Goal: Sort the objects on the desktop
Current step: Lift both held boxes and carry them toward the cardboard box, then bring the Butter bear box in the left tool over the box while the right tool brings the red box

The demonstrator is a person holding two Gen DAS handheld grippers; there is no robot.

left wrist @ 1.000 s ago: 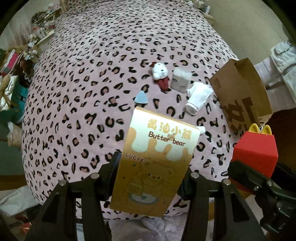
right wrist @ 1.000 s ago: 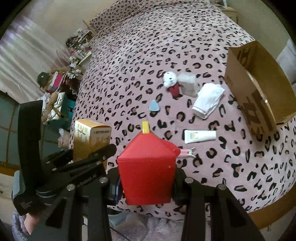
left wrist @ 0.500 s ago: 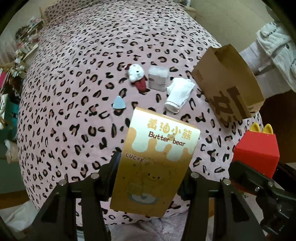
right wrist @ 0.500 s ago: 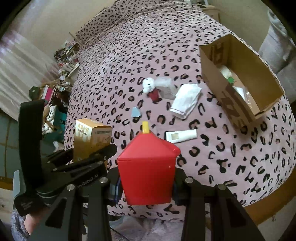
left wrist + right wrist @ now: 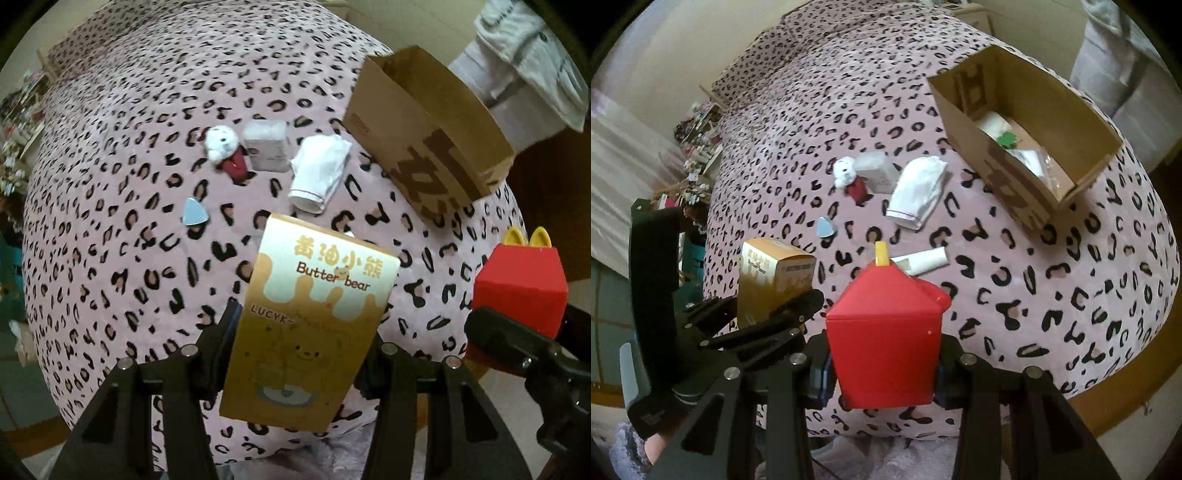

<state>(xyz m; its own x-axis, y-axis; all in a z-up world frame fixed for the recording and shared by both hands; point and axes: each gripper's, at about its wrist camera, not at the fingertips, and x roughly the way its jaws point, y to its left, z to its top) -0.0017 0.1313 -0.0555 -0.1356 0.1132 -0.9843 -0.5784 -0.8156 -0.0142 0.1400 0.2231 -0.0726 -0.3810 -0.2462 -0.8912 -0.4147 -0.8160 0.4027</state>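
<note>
Sliding closer at two o'clock, cardboard box (image 5: 1030, 147) shows contents only from right; left gripper (image 5: 301, 354) pinches Butter bear carton (image 5: 310, 325), right gripper (image 5: 884, 365) red box (image 5: 886, 347).

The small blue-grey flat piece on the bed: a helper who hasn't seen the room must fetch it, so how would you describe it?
On the leopard-print bedspread, find the open cardboard box and look left, past the folded white cloth to the white plush toy. Just below that toy lies the blue-grey piece, the only flat, shiny, rounded-triangle shape there.
</note>
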